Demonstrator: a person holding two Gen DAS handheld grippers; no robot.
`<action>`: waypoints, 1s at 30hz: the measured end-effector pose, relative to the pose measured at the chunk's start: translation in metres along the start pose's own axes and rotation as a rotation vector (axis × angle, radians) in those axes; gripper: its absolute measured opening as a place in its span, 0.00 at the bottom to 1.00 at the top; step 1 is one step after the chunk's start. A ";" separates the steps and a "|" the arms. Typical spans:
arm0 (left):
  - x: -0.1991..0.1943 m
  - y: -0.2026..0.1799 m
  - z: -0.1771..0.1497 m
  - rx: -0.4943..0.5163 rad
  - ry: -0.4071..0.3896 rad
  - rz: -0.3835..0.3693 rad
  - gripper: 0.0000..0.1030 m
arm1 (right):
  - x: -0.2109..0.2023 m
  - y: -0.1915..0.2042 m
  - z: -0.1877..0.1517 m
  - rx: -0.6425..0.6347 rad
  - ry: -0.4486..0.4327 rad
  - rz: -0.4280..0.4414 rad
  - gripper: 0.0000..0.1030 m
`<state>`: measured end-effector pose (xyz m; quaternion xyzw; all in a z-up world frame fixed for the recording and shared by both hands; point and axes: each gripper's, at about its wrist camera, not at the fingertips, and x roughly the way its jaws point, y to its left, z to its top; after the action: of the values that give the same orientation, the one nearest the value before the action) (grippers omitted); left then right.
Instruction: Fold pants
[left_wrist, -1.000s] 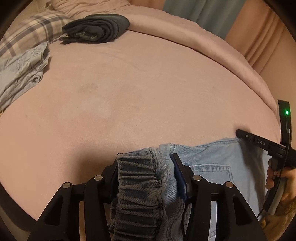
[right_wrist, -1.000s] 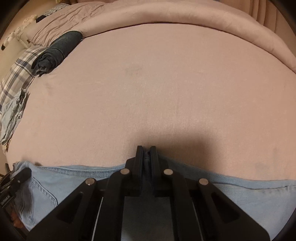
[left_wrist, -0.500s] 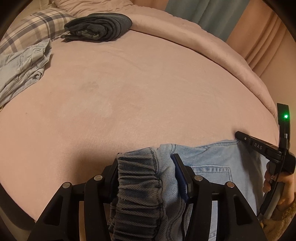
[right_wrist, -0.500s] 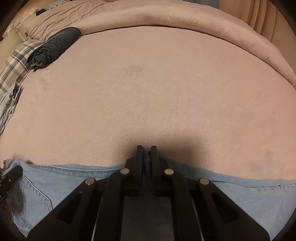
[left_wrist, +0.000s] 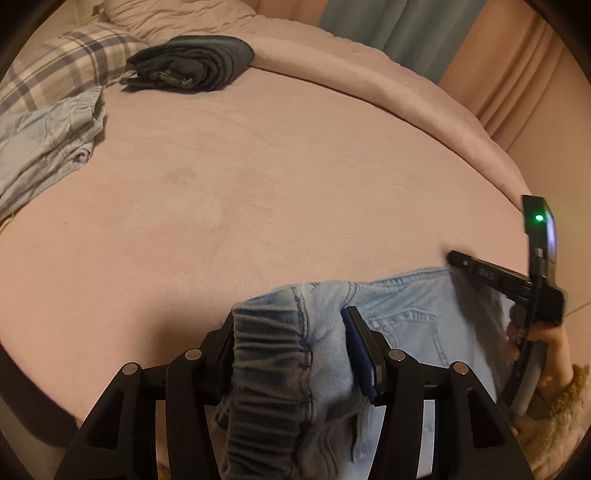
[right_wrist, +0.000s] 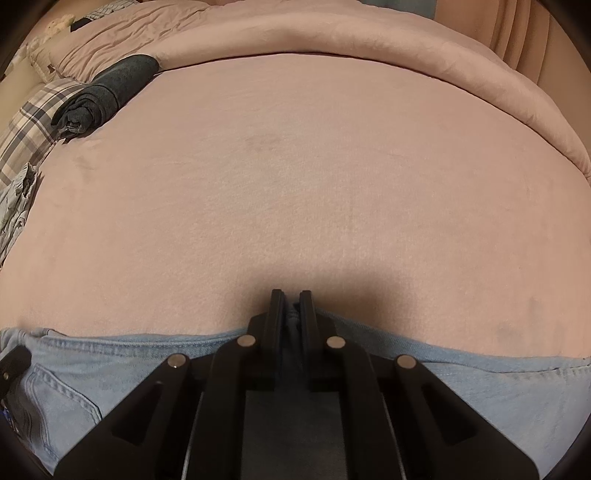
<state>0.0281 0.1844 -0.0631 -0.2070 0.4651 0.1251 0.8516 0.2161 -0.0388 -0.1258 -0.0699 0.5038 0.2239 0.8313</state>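
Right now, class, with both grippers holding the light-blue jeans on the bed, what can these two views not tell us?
- The legs and hems of the jeans: cut off by the lower edge in both wrist views.
- The waistband below the left gripper: hidden by its own frame.
- The denim pinched by the right gripper: its fingers cover the spot.
- The small items at the bed head, right wrist view: too small.

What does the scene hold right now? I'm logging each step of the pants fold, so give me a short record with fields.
surface: pink bed cover
item: light blue jeans lying along the near edge
left claw: shut on the bunched elastic waistband
right claw: shut on the jeans' far edge
other clothes: dark folded garment, crumpled pale blue garment, both at far left
pillow: plaid
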 end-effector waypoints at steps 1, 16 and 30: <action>-0.006 -0.003 0.000 0.004 -0.004 0.002 0.54 | 0.000 0.000 0.000 0.001 0.000 0.000 0.05; -0.013 -0.032 -0.003 0.072 0.042 -0.139 0.29 | -0.059 -0.024 -0.014 0.038 -0.025 0.112 0.48; 0.037 -0.023 -0.002 0.046 0.138 -0.033 0.08 | -0.013 -0.011 -0.013 0.064 -0.003 0.061 0.31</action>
<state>0.0559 0.1639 -0.0896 -0.2031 0.5219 0.0858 0.8240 0.2055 -0.0573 -0.1219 -0.0273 0.5113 0.2332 0.8267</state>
